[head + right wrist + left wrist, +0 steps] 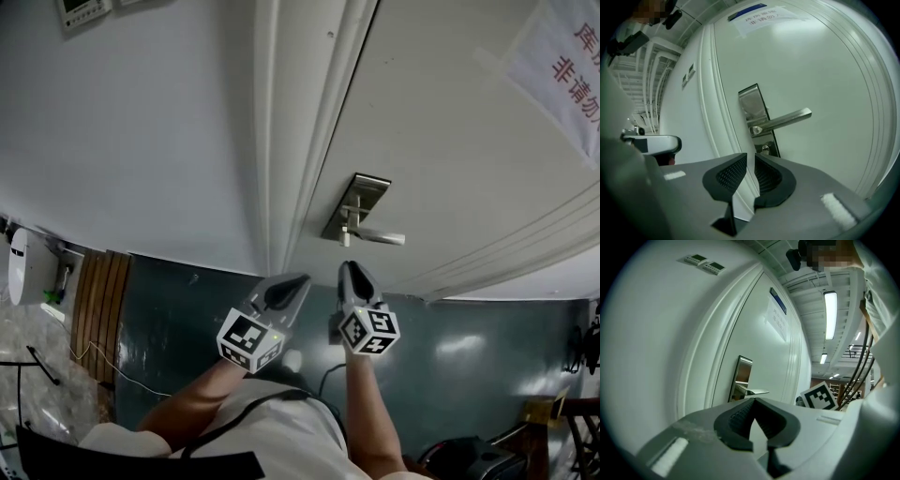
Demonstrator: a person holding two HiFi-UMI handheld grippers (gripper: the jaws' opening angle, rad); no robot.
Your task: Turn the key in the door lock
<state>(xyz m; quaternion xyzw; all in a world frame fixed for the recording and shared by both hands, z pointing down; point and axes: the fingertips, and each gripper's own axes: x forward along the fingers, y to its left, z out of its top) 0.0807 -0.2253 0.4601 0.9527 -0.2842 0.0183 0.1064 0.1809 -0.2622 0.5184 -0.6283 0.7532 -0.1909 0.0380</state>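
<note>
Paper notice (561,58): running off the right edge. Wall panel (82,11): running off the top. Lock cylinder (765,149): showing too small for detail.

- Door lock (757,123): tall brushed-metal plate near the white door's edge, with its lever handle (785,121) sticking out level.
- Keyhole cylinder (765,149) sits below the lever; I can't make out a key.
</note>
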